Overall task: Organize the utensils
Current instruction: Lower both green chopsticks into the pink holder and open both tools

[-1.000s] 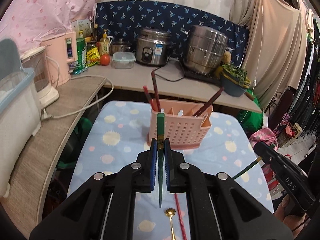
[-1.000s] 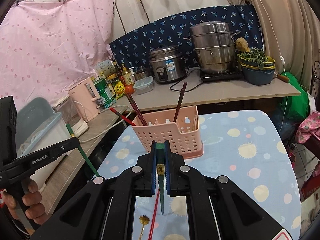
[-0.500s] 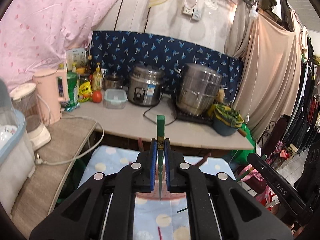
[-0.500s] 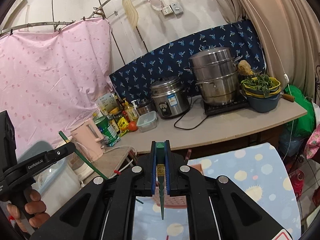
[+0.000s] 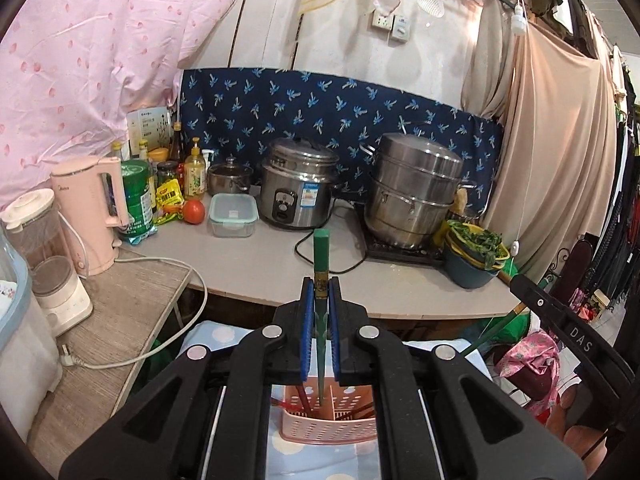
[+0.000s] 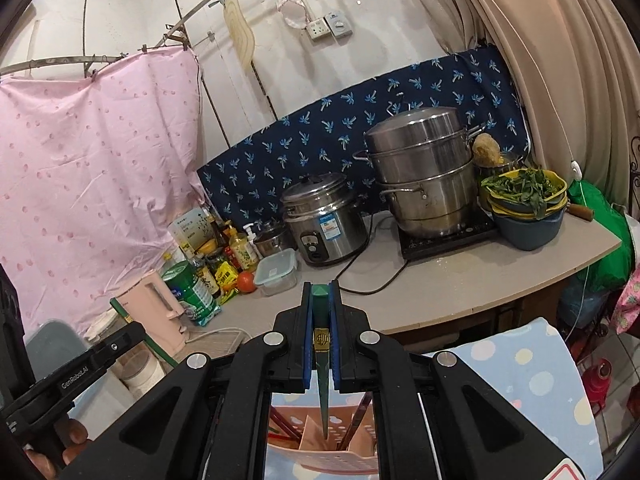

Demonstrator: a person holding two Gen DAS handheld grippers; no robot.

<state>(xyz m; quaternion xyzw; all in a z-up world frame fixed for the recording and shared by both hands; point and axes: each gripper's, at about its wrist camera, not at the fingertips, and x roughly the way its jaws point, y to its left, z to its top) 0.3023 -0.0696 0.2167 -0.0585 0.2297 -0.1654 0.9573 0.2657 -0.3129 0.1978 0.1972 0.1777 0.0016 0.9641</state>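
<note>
Across the middle of both views I saw the grey desk (image 5: 256, 264), carrying a tall steel steamer pot (image 5: 414, 196) at right of centre, a rice cooker (image 5: 298, 188) beside it and a pink kettle (image 5: 90, 212) toward the left of the left wrist frame. Low in the frame lay the blue spotted cloth (image 6: 532, 376) of a nearer surface, on which the pink basket (image 5: 332, 424) stood, at bottom centre in each view, with a few reddish-brown chopsticks (image 5: 301, 400) leaning inside it. The left claw (image 5: 320, 308) filled the lower centre of its own frame, its blue pads pinched narrow on a green chopstick (image 5: 321, 264) held nearly upright; the thick end rose well above the fingertips and the thin tip pointed down to the basket, seen between the jaws. Whether that tip was inside the basket or just above it I could not tell. The right claw (image 6: 320, 312) was likewise clamped tight on a second green chopstick (image 6: 321, 320), whose top sat about level with the fingertips and whose point hung over a basket compartment. In the right wrist view the left claw showed at lower left, with a person's hand (image 6: 60, 440) on its grip.
</note>
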